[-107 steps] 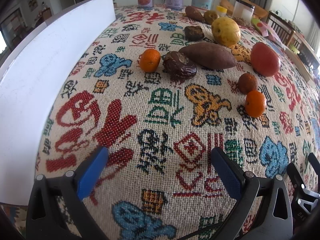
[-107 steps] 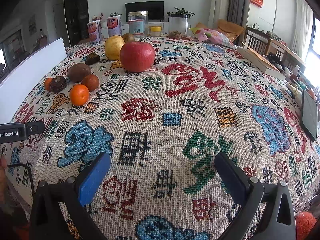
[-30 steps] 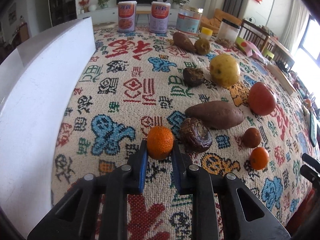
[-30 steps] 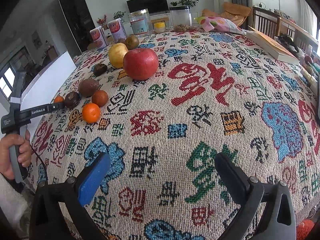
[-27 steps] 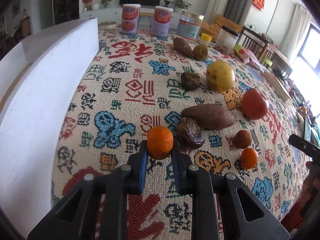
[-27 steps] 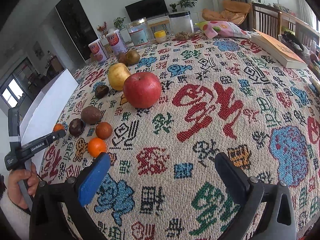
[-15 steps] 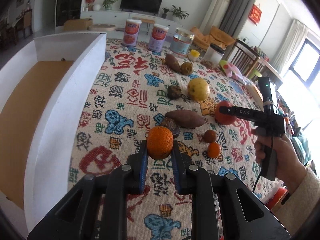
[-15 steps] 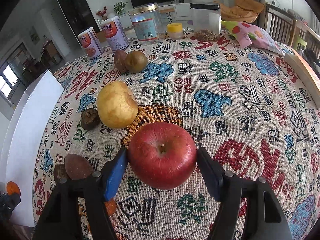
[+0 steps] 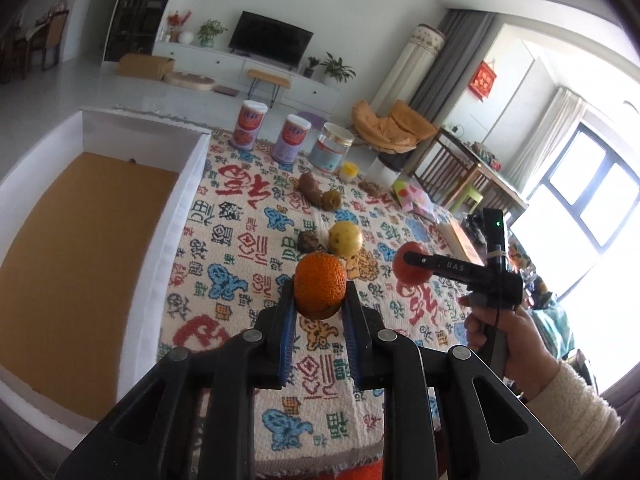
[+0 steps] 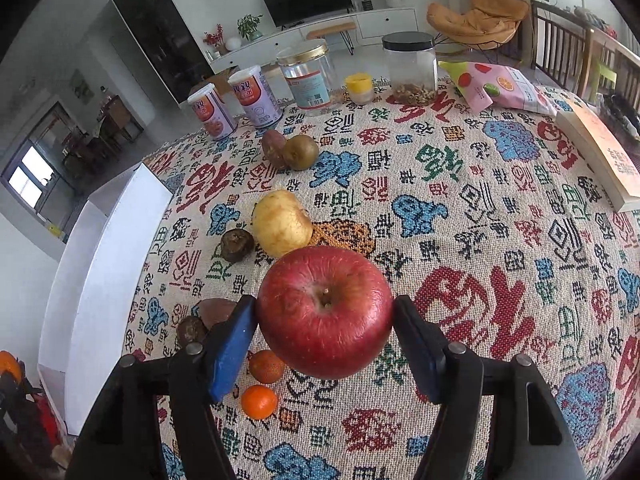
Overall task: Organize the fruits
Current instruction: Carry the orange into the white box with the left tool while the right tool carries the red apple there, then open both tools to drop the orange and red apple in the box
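Observation:
My left gripper [image 9: 320, 304] is shut on a small orange [image 9: 320, 285] and holds it high above the patterned tablecloth, right of the white box [image 9: 160, 248] with a brown floor. My right gripper [image 10: 325, 320] is shut on a red apple [image 10: 325, 310], lifted above the cloth; that apple also shows in the left wrist view [image 9: 412, 269]. On the cloth lie a yellow pear [image 10: 282, 222], a dark passion fruit [image 10: 237, 245], another dark fruit [image 10: 191, 330], a sweet potato [image 10: 216, 310], two small oranges [image 10: 259, 401] and a kiwi [image 10: 300, 152].
Two cans [image 10: 256, 98], a clear jar [image 10: 308, 76], a black-lidded jar [image 10: 410, 66], a small yellow tub [image 10: 359, 86] and a snack bag [image 10: 496, 86] stand at the far edge. A book [image 10: 600, 152] lies at the right. The white box's wall [image 10: 108, 272] borders the cloth's left side.
The left gripper closed on the orange and raised it high above the table. The right gripper moved to the apple, closed on it and lifted it off the cloth.

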Motion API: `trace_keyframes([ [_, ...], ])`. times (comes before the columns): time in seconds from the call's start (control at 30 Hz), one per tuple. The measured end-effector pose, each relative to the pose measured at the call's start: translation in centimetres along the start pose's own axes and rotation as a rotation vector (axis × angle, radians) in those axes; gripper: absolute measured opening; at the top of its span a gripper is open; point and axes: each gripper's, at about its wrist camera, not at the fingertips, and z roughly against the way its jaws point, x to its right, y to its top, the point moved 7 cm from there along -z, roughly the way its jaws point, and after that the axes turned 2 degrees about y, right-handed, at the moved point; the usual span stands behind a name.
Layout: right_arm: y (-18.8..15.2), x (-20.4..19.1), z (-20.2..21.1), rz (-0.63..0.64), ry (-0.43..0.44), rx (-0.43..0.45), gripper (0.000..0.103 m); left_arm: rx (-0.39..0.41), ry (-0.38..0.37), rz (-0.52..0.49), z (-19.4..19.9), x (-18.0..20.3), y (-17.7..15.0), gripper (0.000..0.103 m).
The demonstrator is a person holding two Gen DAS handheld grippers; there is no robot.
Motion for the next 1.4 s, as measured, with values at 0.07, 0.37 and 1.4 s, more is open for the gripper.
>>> trace_keyframes([
  [0.07,0.4,-3.4,0.7,0.037,0.054,0.007,0.069,0.032,0.046,0.011,2.0,-2.2,1.0,0.021],
  [0.37,-2.1,-27.7,0.6,0.244,0.476,-0.082,0.069,0.033,0.388,0.084,5.9,-15.6,0.4,0.021],
  [1.4,-4.0,-24.8,-0.4,0.377,0.139,0.247,0.094,-0.004,0.207,-0.087,0.1,-8.6,-2.7,0.088],
])
